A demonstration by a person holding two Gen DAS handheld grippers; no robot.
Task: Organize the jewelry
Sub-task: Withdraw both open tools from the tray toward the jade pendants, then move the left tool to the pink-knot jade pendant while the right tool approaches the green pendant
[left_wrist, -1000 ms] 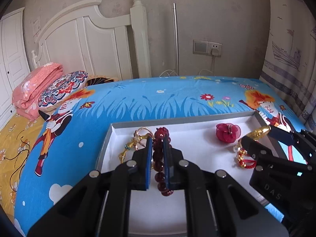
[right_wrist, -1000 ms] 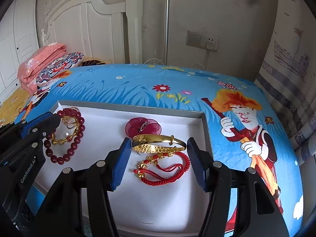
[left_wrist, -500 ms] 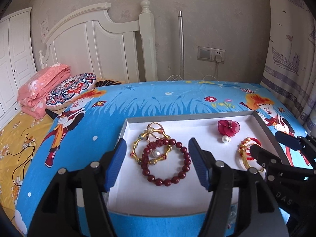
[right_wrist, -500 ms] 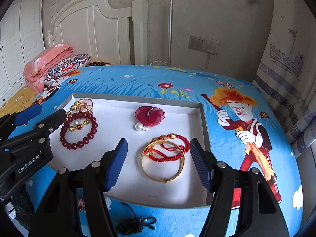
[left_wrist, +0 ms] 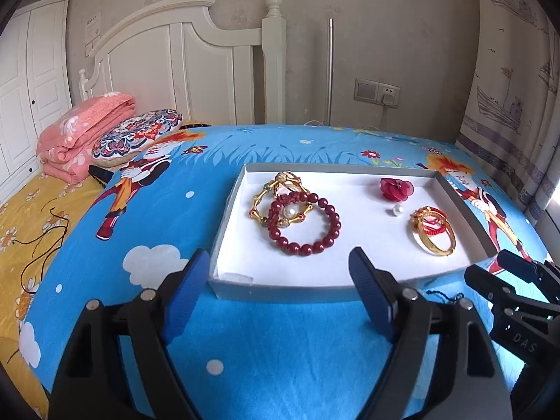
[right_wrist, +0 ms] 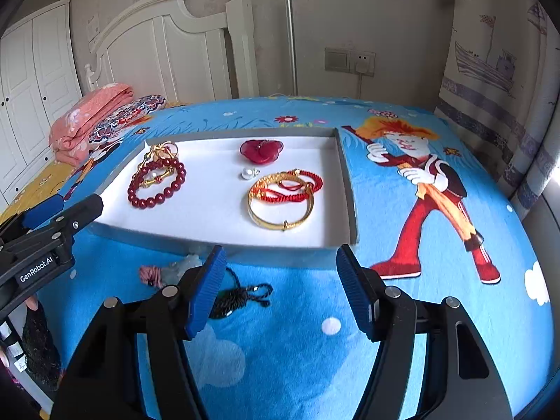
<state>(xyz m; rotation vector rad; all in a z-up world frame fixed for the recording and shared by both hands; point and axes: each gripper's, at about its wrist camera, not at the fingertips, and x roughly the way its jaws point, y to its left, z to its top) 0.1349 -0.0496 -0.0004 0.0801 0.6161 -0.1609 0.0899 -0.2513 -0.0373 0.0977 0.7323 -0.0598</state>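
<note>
A white shallow tray (left_wrist: 241, 280) (right_wrist: 344, 182) lies on the blue bedspread. In it lie a dark red bead bracelet (left_wrist: 316, 234) (right_wrist: 147, 201) over a gold chain bracelet (left_wrist: 260, 197), a red flower piece (left_wrist: 395, 189) (right_wrist: 260, 150), a pearl (left_wrist: 398, 210) (right_wrist: 247, 174), and a gold bangle (left_wrist: 435, 245) (right_wrist: 280, 217) with a red cord bracelet (right_wrist: 283, 192). My left gripper (left_wrist: 280, 295) is open and empty in front of the tray. My right gripper (right_wrist: 281, 287) is open and empty, above a dark green cord pendant (right_wrist: 241, 297) on the bedspread.
A pink knotted cord with a pale stone (right_wrist: 168, 271) lies on the bedspread before the tray. A folded pink blanket (left_wrist: 80, 136) and patterned pillow (left_wrist: 136, 136) sit at the back left by the white headboard (left_wrist: 182, 70). A curtain (left_wrist: 514, 105) hangs at the right.
My left gripper opened and let go of the red bead bracelet, which now lies flat in the tray. Both grippers pulled back from the tray toward the bed's near edge.
</note>
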